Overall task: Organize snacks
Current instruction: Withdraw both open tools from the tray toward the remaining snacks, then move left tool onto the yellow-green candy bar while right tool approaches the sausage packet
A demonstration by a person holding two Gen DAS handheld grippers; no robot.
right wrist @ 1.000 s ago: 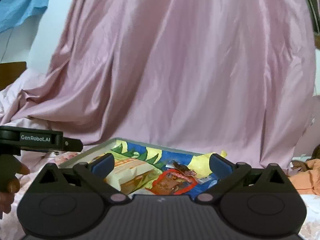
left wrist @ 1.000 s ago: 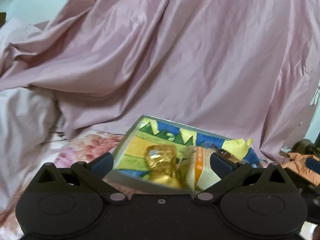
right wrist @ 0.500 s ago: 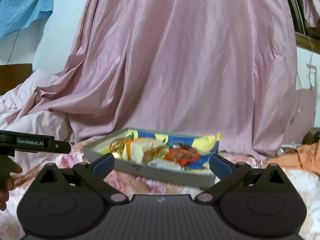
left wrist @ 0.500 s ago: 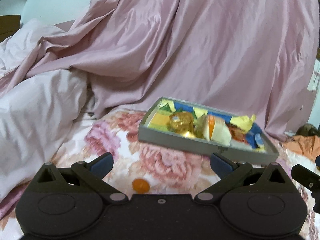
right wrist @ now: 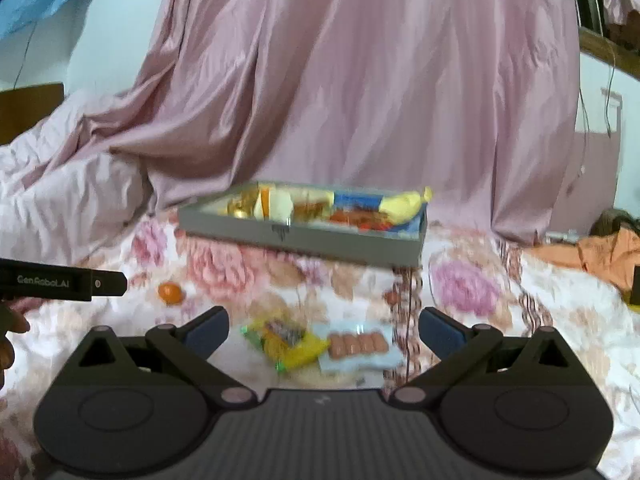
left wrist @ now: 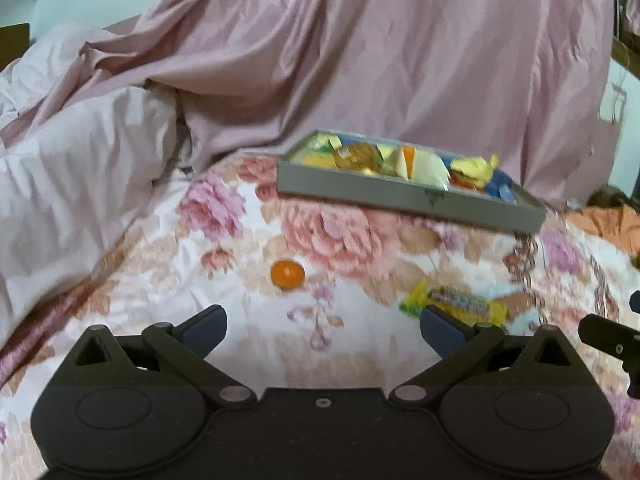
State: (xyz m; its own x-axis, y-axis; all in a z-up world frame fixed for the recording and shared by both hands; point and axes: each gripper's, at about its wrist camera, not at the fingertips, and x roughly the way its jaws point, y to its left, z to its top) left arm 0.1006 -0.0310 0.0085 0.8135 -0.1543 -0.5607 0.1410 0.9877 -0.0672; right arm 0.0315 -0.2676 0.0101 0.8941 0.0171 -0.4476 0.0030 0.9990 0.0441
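Seen from the left wrist: a grey tray (left wrist: 404, 196) packed with wrapped snacks, resting on a floral bedsheet (left wrist: 340, 240) well ahead of the left gripper (left wrist: 323, 326), pink satin cloth (left wrist: 360, 52) draped behind. Between tray and gripper, loose on the sheet: a small orange ball-shaped sweet (left wrist: 287, 274) just ahead and slightly left of centre, and a yellow snack packet (left wrist: 456, 303) close in front of the right-hand fingertip, apparently not touching, though motion blur leaves that uncertain. Left gripper spread wide, nothing between its blue-padded fingers (left wrist: 204, 326), hovering above the sheet. Seen from the right wrist: the same tray (right wrist: 304, 236) farther off and central, heaped with gold, yellow, white and red wrappers; nearer, in the gap framed by the right gripper (right wrist: 324, 326), the yellow packet (right wrist: 286, 340) lying tilted and just beside it, to the right, a pale blue pack of small sausages (right wrist: 358, 350), the two touching or nearly so. Orange sweet (right wrist: 171, 293) off to the left, near the black bar of the other gripper's handle and part of a hand (right wrist: 10, 332) at the frame edge. Right gripper likewise wide apart and empty, fingers (right wrist: 442, 330) clear of both packs. Orange fabric (right wrist: 604, 252) bunched at far right. Picture soft with motion blur.
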